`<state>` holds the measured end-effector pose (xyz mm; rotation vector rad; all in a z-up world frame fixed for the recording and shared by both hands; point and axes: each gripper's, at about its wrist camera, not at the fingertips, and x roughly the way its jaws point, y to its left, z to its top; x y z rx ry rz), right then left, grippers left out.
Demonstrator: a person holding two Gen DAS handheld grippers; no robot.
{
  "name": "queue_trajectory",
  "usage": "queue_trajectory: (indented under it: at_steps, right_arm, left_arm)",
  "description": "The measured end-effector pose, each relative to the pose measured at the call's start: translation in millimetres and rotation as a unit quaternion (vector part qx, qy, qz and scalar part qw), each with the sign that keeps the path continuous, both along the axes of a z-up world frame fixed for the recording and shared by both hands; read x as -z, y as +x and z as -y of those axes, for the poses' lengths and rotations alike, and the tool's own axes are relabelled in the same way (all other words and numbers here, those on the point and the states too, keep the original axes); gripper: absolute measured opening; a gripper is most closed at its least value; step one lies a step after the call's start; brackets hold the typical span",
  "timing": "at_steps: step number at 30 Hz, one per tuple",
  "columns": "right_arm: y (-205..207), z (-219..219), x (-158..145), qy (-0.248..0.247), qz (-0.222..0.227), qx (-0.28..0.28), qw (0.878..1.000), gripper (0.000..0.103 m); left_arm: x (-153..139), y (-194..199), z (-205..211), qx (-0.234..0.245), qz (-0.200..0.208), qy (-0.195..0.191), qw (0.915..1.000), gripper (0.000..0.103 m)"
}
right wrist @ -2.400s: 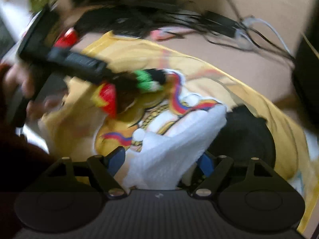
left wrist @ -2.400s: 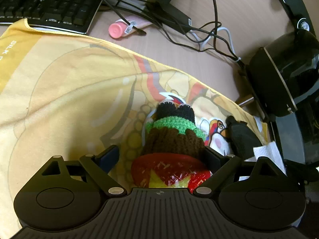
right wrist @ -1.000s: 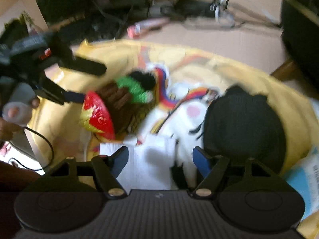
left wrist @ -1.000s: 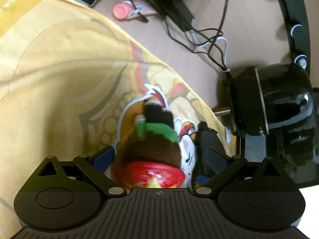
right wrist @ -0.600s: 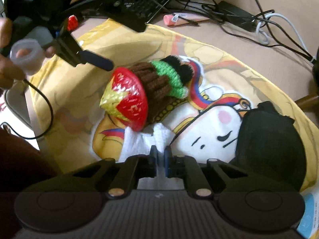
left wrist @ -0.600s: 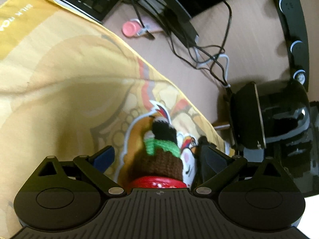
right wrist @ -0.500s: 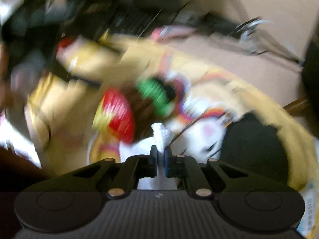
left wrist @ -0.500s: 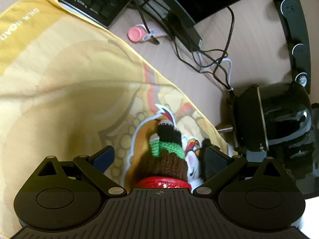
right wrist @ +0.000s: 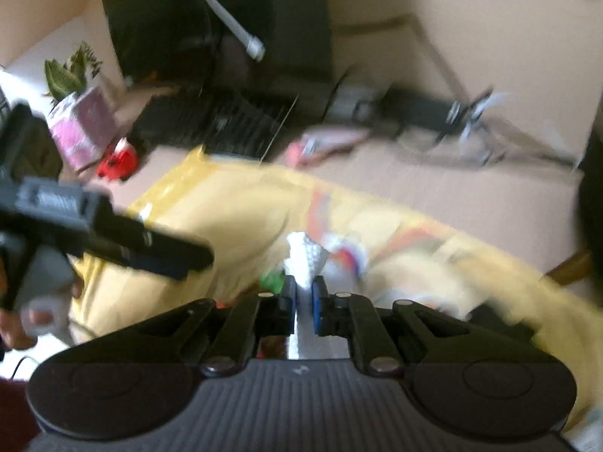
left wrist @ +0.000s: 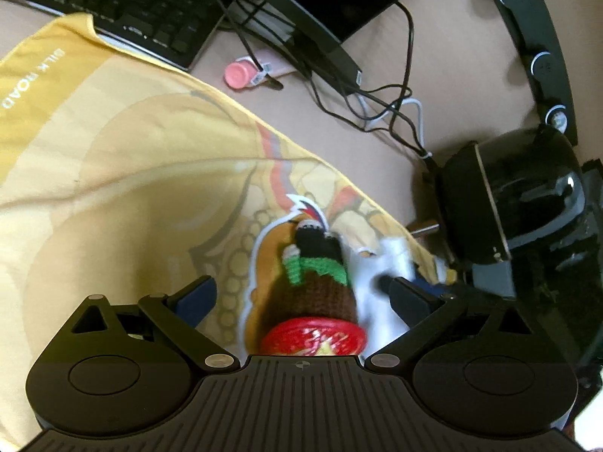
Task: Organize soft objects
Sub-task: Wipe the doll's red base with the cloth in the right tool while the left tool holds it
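A crocheted toy (left wrist: 316,290) with a red base, brown body, green band and black top lies on the yellow printed cloth (left wrist: 113,173). My left gripper (left wrist: 301,293) is open, its fingers wide apart on either side of the toy without touching it. My right gripper (right wrist: 303,295) is shut on a crumpled white tissue (right wrist: 303,258), held up above the cloth (right wrist: 245,207). In the left wrist view the tissue (left wrist: 380,263) shows as a white blur just right of the toy. The right wrist view is motion-blurred; the left gripper (right wrist: 166,252) shows at its left.
A black keyboard (left wrist: 113,3), a monitor stand (left wrist: 301,34), tangled cables (left wrist: 377,105) and a pink tube (left wrist: 241,73) lie beyond the cloth. A black round appliance (left wrist: 527,196) stands at the right. A potted plant (right wrist: 75,113) and a red object (right wrist: 120,162) are far left.
My left gripper has let go of the toy, which now rests on the cloth, and has pulled back. My right gripper has shut on the white tissue and raised it.
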<state>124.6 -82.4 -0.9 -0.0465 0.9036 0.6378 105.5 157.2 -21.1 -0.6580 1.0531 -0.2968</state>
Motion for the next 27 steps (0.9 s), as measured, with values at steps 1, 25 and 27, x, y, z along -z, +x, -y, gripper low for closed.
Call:
queue_trajectory:
  at_steps: [1, 25, 27]
  right_arm:
    - [2.1, -0.1, 5.4, 0.002, -0.009, 0.001, 1.000, 0.014]
    - [24.3, 17.1, 1.0, 0.174, -0.133, -0.051, 0.974, 0.008]
    - [19.5, 12.1, 4.5, 0.133, -0.109, -0.046, 0.984, 0.008]
  left_arm:
    - [-2.3, -2.4, 1.6, 0.012, 0.007, 0.011, 0.9998, 0.101]
    - [13.1, -5.7, 108.4, 0.186, 0.026, 0.232, 0.9544, 0.103]
    - [14.6, -6.2, 109.8, 0.185, 0.024, 0.243, 0.9518, 0.103]
